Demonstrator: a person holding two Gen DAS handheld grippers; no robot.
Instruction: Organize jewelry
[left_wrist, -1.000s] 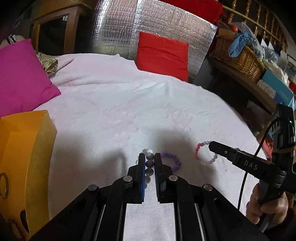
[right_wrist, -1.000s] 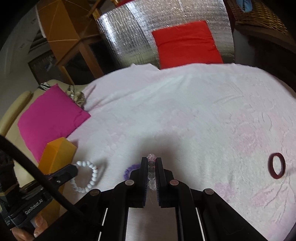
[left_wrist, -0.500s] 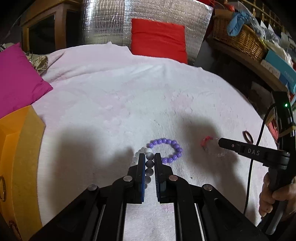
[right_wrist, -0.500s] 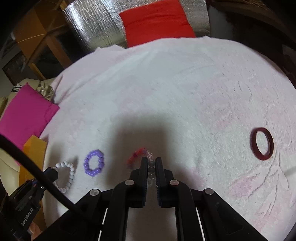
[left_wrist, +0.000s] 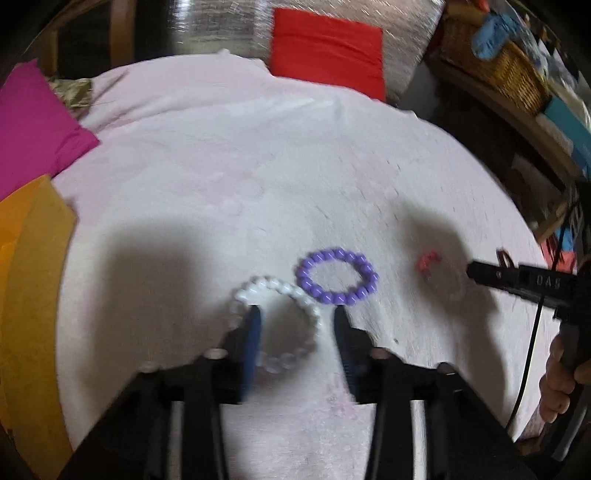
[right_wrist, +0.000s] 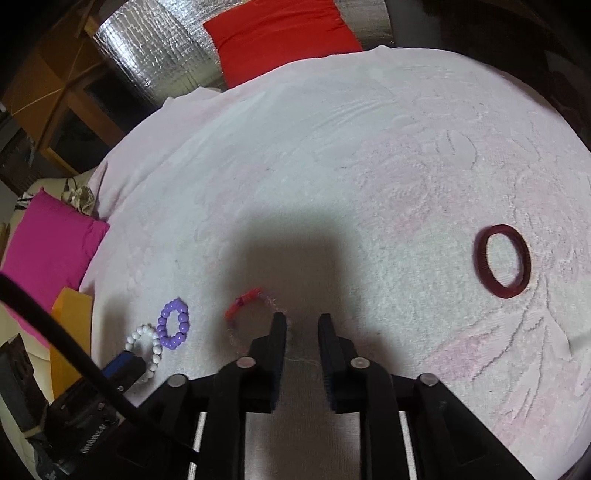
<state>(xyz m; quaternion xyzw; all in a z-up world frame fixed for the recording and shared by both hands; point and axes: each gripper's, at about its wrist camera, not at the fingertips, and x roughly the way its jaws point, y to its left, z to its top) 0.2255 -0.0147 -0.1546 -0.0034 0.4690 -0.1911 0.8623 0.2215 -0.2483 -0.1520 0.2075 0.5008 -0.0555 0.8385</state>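
Three bracelets: on pink bed cover, lower centre.
Left gripper (left_wrist: 295, 314): jaws opening, astride white bracelet (left_wrist: 277, 325), unpressed.
Right gripper (right_wrist: 302, 321): jaws opening, empty; red-clear bracelet (right_wrist: 245, 299) beside.
Purple bracelet (left_wrist: 338, 277): touching white.

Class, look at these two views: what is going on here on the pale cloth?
A person is laying out bracelets in a row on the cloth with hand-held tongs. The left tongs are opening over the white bead bracelet, one finger inside its loop. The right tongs are opening beside the red and clear bracelet, nothing between their fingers. The purple bracelet lies between those two. A dark red bangle lies apart, off to the right.
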